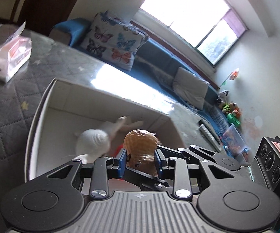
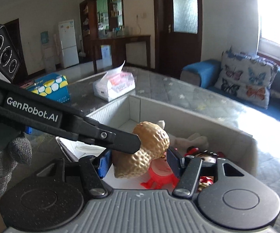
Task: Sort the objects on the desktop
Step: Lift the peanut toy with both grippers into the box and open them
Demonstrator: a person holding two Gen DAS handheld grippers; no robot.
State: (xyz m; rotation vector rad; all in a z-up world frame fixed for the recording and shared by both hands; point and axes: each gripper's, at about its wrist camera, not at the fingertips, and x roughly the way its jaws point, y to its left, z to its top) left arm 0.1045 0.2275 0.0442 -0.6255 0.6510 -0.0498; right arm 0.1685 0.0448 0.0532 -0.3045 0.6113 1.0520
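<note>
My left gripper (image 1: 140,160) is shut on a tan peanut-shaped toy (image 1: 141,142) and holds it over the open white cardboard box (image 1: 43,104). A white knitted doll (image 1: 94,142) lies blurred inside the box. In the right wrist view the same peanut toy (image 2: 149,151) sits between my right gripper's (image 2: 138,164) open blue fingers, while the left gripper's black finger (image 2: 118,138) clamps it from the left. A red plastic toy (image 2: 160,176) and a small red-dressed figure (image 2: 204,155) lie in the box (image 2: 208,122) below.
A pack of tissues (image 1: 10,56) (image 2: 113,86) lies on the grey quilted table cover (image 1: 6,104). A blue and yellow tissue box (image 2: 50,87) stands at the far left. A blue sofa with a butterfly cushion (image 1: 112,42) runs behind the table.
</note>
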